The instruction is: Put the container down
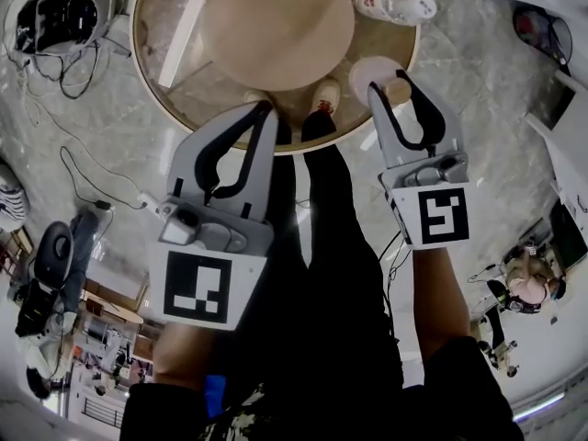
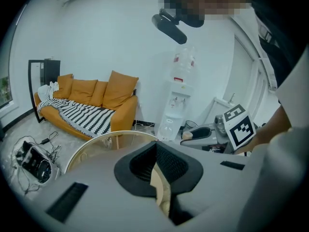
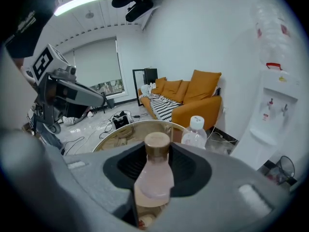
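One gripper does the work: my right gripper [image 1: 395,85] has its jaws clamped on the pink container [image 3: 153,178], which stands cap-up between them, with the round table [image 1: 136,26] below and just ahead of those jaws. My left gripper [image 1: 266,113] hangs alongside, jaws closed on nothing; a water bottle [image 3: 195,132] stands beyond the right jaws, slightly right.

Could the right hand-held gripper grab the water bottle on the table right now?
Probably not yet. The right hand-held gripper is shut on the pink container, so its jaws are full. The water bottle stands free on the glass table just beyond.
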`<state>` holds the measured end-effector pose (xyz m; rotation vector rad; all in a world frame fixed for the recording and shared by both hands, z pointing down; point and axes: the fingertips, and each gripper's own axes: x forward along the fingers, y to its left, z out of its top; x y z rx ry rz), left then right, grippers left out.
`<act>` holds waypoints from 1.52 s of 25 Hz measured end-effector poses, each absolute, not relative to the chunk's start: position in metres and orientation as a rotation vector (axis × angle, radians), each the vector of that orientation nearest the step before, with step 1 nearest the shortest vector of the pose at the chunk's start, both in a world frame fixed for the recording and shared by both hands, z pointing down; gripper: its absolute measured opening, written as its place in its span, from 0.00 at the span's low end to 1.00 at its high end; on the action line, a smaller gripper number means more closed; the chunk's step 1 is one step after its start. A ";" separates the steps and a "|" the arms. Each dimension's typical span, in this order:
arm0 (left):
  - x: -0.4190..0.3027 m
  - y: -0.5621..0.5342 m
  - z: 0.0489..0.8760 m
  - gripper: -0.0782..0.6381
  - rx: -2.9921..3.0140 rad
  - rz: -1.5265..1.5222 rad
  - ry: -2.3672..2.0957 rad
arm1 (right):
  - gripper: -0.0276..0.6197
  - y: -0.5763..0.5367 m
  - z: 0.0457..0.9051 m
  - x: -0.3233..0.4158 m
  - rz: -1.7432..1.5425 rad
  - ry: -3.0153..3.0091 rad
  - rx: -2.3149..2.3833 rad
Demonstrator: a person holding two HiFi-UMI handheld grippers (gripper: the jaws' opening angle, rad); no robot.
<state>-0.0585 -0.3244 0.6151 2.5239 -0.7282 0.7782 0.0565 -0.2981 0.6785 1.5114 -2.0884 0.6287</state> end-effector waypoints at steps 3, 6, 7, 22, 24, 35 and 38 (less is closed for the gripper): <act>-0.058 -0.321 0.635 0.13 2.507 0.799 -0.706 | 0.25 -0.304 0.709 0.063 0.632 -2.071 1.517; -0.054 -0.316 0.653 0.13 2.492 0.812 -0.689 | 0.25 -0.310 0.738 0.070 0.633 -2.066 1.533; -0.054 -0.314 0.659 0.13 2.486 0.814 -0.686 | 0.25 -0.312 0.747 0.072 0.640 -2.061 1.534; -0.063 -0.302 0.700 0.13 2.440 0.826 -0.673 | 0.25 -0.324 0.817 0.081 0.674 -1.988 1.578; -0.064 -0.300 0.702 0.13 2.438 0.830 -0.667 | 0.25 -0.325 0.821 0.082 0.671 -1.985 1.575; -0.061 -0.294 0.715 0.13 2.430 0.848 -0.653 | 0.25 -0.325 0.838 0.082 0.680 -1.996 1.574; -0.059 -0.294 0.717 0.13 2.431 0.834 -0.665 | 0.25 -0.325 0.841 0.082 0.679 -2.007 1.579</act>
